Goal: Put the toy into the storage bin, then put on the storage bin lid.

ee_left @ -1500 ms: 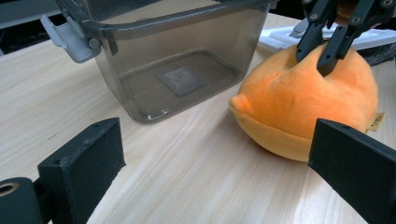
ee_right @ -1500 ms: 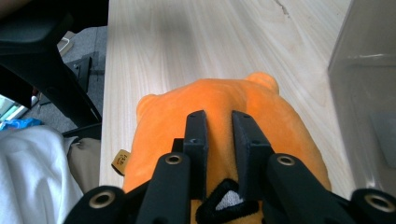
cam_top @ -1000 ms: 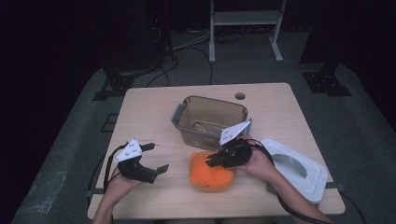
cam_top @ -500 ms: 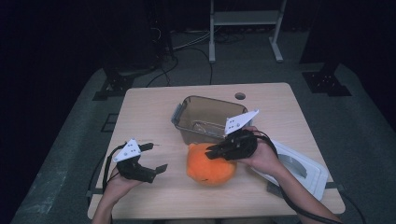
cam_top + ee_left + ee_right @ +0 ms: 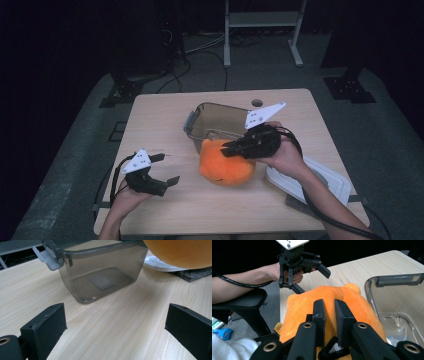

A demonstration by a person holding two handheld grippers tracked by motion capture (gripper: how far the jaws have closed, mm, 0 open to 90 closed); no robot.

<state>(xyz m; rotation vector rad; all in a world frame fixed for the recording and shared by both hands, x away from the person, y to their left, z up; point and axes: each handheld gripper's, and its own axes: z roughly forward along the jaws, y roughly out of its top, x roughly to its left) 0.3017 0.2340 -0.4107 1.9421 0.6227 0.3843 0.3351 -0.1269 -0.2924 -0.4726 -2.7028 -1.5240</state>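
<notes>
High view: the orange plush toy [image 5: 225,162] has been lifted a bit and carried closer to the clear container [image 5: 212,120] since a second ago, pinched by the right gripper [image 5: 231,149]. The left gripper [image 5: 167,170] hasn't been moved, near left on the table [image 5: 165,210].

Left gripper view: jaws are spread wide, nothing held, container ahead.

Right gripper view: jaws are clamped on a fold of the plush, beside the container's rim.

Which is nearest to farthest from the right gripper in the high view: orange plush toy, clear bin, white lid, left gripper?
From the right gripper:
1. Orange plush toy: pinched in its jaws, at table centre.
2. Clear bin: just behind the toy.
3. White lid: on the table's right side, under the person's forearm.
4. Left gripper: open, far left near the front edge.
</notes>
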